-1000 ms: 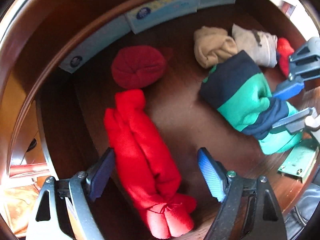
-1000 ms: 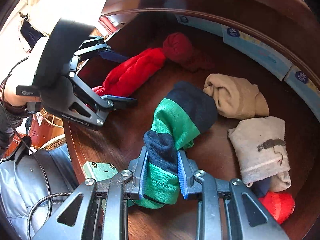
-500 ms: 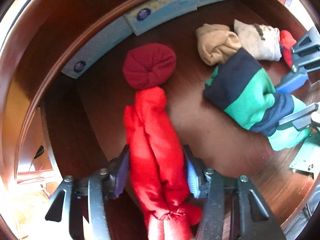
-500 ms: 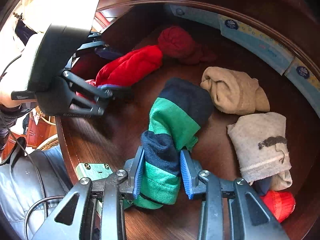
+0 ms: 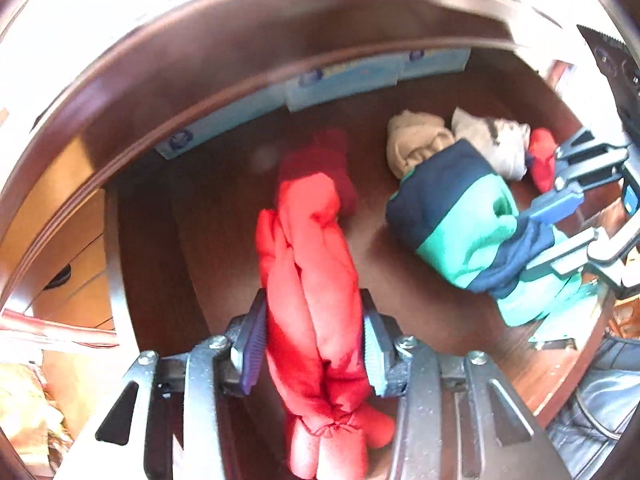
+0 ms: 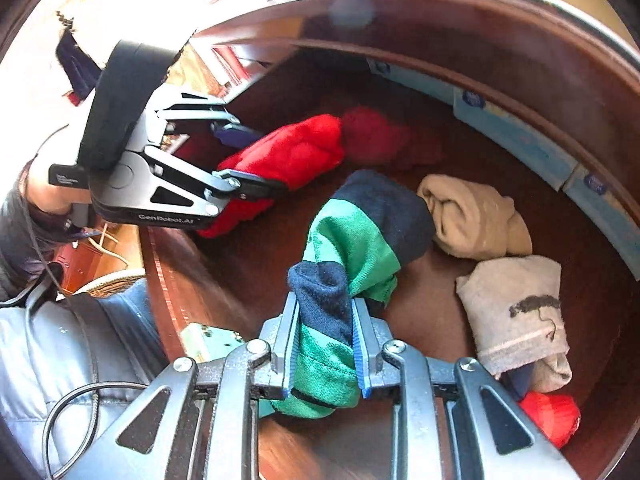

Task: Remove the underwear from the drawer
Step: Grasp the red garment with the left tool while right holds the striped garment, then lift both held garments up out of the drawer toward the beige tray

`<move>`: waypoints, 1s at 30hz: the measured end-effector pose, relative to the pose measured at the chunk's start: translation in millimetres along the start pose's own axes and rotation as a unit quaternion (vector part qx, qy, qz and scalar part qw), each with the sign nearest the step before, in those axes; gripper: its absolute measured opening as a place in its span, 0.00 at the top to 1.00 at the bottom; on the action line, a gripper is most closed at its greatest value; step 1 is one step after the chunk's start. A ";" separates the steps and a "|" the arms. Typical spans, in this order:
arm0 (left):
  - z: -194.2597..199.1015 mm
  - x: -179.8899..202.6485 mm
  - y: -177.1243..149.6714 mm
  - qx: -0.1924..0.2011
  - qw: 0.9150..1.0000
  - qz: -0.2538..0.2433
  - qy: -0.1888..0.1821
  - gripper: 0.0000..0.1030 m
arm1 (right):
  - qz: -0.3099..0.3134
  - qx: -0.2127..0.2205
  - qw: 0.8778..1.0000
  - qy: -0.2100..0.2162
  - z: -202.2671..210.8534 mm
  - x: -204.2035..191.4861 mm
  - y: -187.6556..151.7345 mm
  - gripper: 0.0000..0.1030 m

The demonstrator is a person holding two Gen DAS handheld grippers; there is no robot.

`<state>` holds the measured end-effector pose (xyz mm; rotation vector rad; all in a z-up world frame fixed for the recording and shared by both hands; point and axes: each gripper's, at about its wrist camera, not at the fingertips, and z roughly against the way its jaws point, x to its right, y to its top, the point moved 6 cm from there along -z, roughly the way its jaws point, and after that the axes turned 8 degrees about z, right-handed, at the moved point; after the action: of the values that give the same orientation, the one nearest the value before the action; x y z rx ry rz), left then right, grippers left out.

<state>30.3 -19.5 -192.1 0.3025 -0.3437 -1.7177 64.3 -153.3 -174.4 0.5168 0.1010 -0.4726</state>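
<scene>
My left gripper (image 5: pixel 314 344) is shut on a rolled bright red underwear (image 5: pixel 308 264) and holds it lifted off the dark wooden drawer floor (image 5: pixel 224 208); it also shows in the right wrist view (image 6: pixel 288 156). My right gripper (image 6: pixel 324 344) is shut on a rolled green and navy striped underwear (image 6: pixel 352 248), raised above the floor; it also shows in the left wrist view (image 5: pixel 460 216). The right gripper also shows at the right of the left wrist view (image 5: pixel 560 224), and the left gripper at the left of the right wrist view (image 6: pixel 244 160).
In the drawer lie a dark red roll (image 6: pixel 376 136), a beige roll (image 6: pixel 476 216), a grey-beige roll (image 6: pixel 516 312) and a small red roll (image 6: pixel 552 416). Light blue packs (image 6: pixel 512 132) line the back wall. A metal lock plate (image 6: pixel 208 340) sits on the drawer's front edge.
My left gripper closed on the bright red roll and lifted it. My right gripper, holding the striped roll, rose with it. Both views pulled back from the drawer.
</scene>
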 end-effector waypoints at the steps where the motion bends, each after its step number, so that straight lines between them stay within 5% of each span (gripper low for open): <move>1: 4.8 0.0 -1.8 0.009 1.000 0.007 -0.006 0.61 | 0.003 0.006 1.000 0.004 2.9 -1.3 -1.4 0.75; 20: 57.8 -43.9 -3.7 0.122 0.986 0.084 -0.080 0.61 | 0.015 0.097 0.995 -0.035 55.0 -5.6 -9.7 0.75; 30: 71.0 -58.8 -16.3 0.164 0.978 0.099 -0.086 0.61 | 0.022 0.129 0.990 -0.054 75.5 -11.3 -17.4 0.75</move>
<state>-1.9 45.3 -132.6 0.3477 -0.7628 -1.4915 44.4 -199.6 -114.5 0.7448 -0.0761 -0.4727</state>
